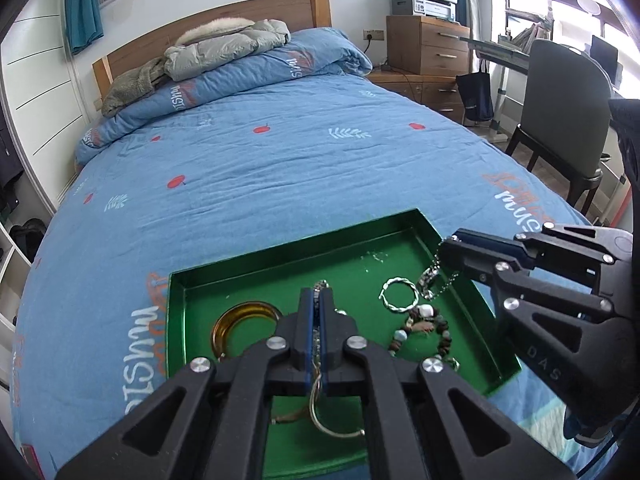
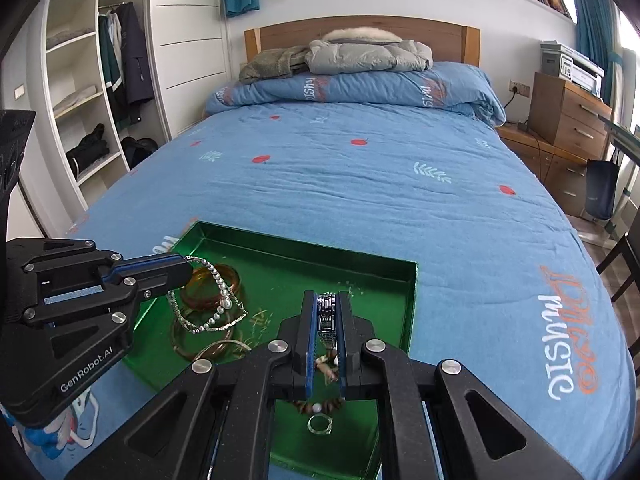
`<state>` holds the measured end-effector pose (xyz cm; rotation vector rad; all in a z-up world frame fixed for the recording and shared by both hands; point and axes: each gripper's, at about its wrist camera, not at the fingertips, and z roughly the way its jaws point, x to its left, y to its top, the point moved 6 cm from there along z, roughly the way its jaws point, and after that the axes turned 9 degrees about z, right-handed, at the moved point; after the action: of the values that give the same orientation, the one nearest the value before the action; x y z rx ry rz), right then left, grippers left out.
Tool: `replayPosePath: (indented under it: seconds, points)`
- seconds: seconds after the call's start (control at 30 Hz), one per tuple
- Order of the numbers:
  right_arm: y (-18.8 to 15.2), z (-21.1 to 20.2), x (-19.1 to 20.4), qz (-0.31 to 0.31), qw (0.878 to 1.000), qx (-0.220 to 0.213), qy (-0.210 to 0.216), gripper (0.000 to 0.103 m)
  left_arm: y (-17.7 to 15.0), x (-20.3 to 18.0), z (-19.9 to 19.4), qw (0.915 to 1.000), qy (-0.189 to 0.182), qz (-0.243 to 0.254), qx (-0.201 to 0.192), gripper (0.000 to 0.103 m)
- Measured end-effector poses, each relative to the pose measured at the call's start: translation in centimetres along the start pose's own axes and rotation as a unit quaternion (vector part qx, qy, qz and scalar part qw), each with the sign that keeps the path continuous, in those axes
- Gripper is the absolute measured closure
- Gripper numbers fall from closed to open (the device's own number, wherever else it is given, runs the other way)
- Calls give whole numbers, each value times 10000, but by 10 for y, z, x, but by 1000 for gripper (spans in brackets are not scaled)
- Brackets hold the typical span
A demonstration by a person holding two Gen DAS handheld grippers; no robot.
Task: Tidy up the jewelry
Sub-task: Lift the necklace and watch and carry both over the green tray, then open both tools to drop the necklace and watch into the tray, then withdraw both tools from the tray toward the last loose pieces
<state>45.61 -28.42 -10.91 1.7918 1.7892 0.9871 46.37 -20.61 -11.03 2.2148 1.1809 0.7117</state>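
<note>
A green tray (image 1: 420,232) (image 2: 280,244) lies on the blue bed. My left gripper (image 1: 319,300) (image 2: 186,270) is shut on a pearl-and-chain necklace (image 2: 218,300) that hangs over amber bangles (image 2: 200,292) (image 1: 240,320) in the tray's left part. My right gripper (image 2: 328,304) (image 1: 450,242) is shut on a silver metal watch band (image 2: 328,316) (image 1: 430,280) above the tray's right part. Below it lie a twisted silver ring bangle (image 1: 398,294), a brown bead bracelet (image 1: 428,328) (image 2: 316,404) and a small clear ring (image 2: 319,424).
The bed sheet (image 1: 280,168) spreads beyond the tray, with a folded quilt and jackets (image 1: 224,48) at the headboard. A grey chair (image 1: 568,120) and wooden drawers (image 1: 432,48) stand to the right; a wardrobe (image 2: 92,100) stands to the left.
</note>
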Motion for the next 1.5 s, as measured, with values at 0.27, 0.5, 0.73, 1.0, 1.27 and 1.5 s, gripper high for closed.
replayPosePath:
  seconds: [0.27,0.5,0.73,1.0,1.27,1.5]
  points:
    - [6,51,-18,158,9997,125,-161,95,-11,3,56,9990,-197,-211,339,101]
    - [-28,60,-21,185,9986,451,-220,95,-37,0,68,9975,-273,-234,615,101]
    - [-45,61,-29,293,9966,692,-348,94,-45,6,70,9958,-282,-363,795,99]
    - [-44,29,-23,303,9973,564,-359,87,-47,16,39,9948,-406,-642,676,98]
    - [-48,-49,-2,263,9992,189,-233,81,-62,29,-50,9957,-216,-831,338,94]
    - [-73,-123,18,153,9997,-26,-194,76,-86,33,-135,9953,-49,-969,25,81]
